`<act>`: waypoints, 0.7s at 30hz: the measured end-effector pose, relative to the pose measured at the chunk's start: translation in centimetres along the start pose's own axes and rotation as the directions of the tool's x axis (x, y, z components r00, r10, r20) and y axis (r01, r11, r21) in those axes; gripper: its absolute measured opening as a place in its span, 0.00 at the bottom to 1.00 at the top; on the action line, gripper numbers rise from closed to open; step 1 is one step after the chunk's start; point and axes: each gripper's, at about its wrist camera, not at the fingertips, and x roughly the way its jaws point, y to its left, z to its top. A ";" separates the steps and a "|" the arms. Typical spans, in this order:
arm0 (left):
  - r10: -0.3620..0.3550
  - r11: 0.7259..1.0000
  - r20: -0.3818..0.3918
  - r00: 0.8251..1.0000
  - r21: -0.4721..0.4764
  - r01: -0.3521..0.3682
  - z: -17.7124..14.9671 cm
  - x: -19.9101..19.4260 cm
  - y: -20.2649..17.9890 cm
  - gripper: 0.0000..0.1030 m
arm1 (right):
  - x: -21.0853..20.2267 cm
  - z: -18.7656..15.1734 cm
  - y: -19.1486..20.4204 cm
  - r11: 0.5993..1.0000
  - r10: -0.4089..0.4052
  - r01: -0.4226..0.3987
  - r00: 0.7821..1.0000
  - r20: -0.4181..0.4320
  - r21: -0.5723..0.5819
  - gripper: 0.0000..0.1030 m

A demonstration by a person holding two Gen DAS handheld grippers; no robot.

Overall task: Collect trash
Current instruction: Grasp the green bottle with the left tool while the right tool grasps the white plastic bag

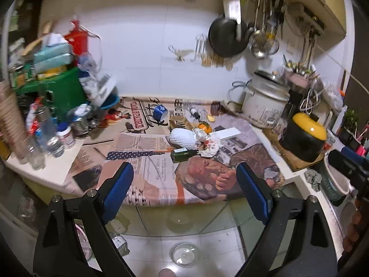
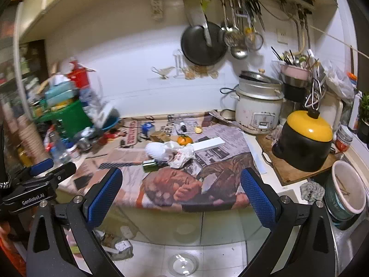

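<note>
Our left gripper [image 1: 184, 180] and right gripper [image 2: 182, 182] were wide apart, holding nothing, near the green bottle [image 1: 183, 154] and crumpled paper [image 2: 181, 155].

Blue mesh-textured pads [image 2: 258, 198] are showing on both black grippers. A dark green bottle [image 1: 183, 155] is lying beside white crumpled wrappers marked in red [image 2: 178, 154] and a white netted foam sleeve [image 1: 182, 136]. An orange tangerine [image 2: 184, 140] is glowing on printed newspaper [image 1: 147, 143], where a navy strip with white dots [image 1: 136, 155] is running. A black pot is wearing a yellow lid [image 2: 310, 124]; a green box [image 1: 65, 90] is sitting under a red canister [image 1: 78, 39].
</note>
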 end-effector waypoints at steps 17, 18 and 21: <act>-0.054 0.998 -0.331 0.942 -0.001 0.057 1.3 22.9 4.7 0.86 | 17.9 0.5 -0.6 0.992 -0.036 0.068 0.957 -0.288 0.103 0.99; -0.051 0.999 -0.344 0.938 -0.001 0.054 1.3 23.9 4.6 0.86 | 19.0 0.6 -0.8 0.992 -0.033 0.067 0.954 -0.300 0.107 0.99; -0.045 0.999 -0.376 0.925 -0.014 0.043 1.3 26.8 3.9 0.86 | 22.1 0.8 -1.5 0.991 -0.007 0.051 0.944 -0.331 0.123 0.96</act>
